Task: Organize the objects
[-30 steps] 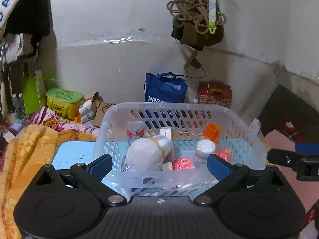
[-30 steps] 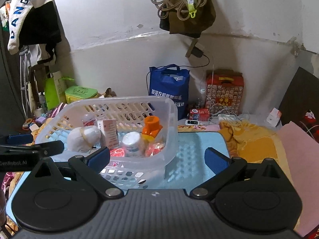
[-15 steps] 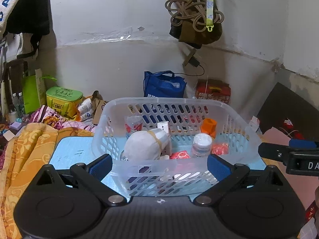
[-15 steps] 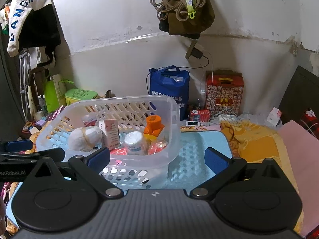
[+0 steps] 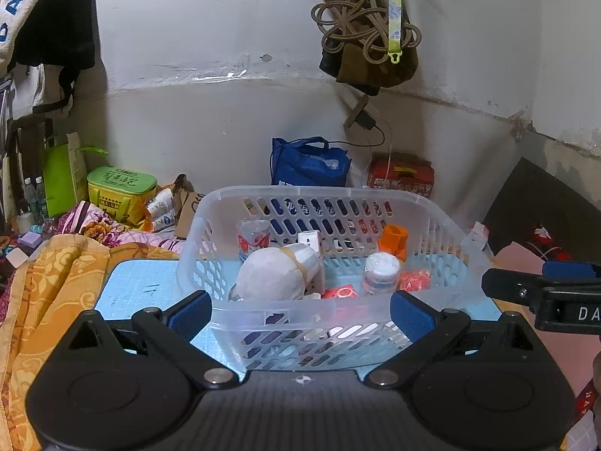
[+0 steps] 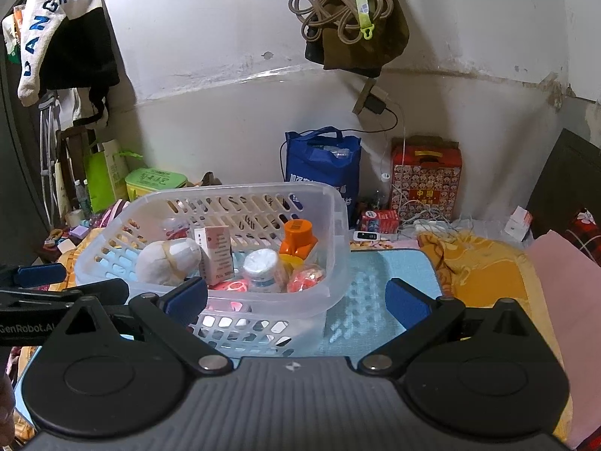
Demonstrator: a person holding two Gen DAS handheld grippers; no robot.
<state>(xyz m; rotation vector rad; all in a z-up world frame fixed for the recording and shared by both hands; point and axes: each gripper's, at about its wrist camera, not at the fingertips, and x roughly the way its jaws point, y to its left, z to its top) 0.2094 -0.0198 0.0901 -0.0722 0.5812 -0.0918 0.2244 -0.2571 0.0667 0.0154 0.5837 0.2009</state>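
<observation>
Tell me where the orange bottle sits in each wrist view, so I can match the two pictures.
Left wrist view: the orange bottle stands right of centre, at the back of the basket, behind the white-capped jar.
Right wrist view: the orange bottle is at centre, near the basket's right wall.
Shared landmark: the blue bag against the wall.

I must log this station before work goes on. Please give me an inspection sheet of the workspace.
Surface: light blue mat over orange patterned cloth.
Job's things: clear plastic basket holding white wrapped bundle, orange-capped bottle, white-lidded jar, pink carton, red packets.
Clutter: green tin, blue bag, red box.
Grippers: left gripper open, right gripper open; both empty.
Cables: charger cable on wall; cord bundle hanging.
Surroundings: white wall, hanging jacket.
</observation>
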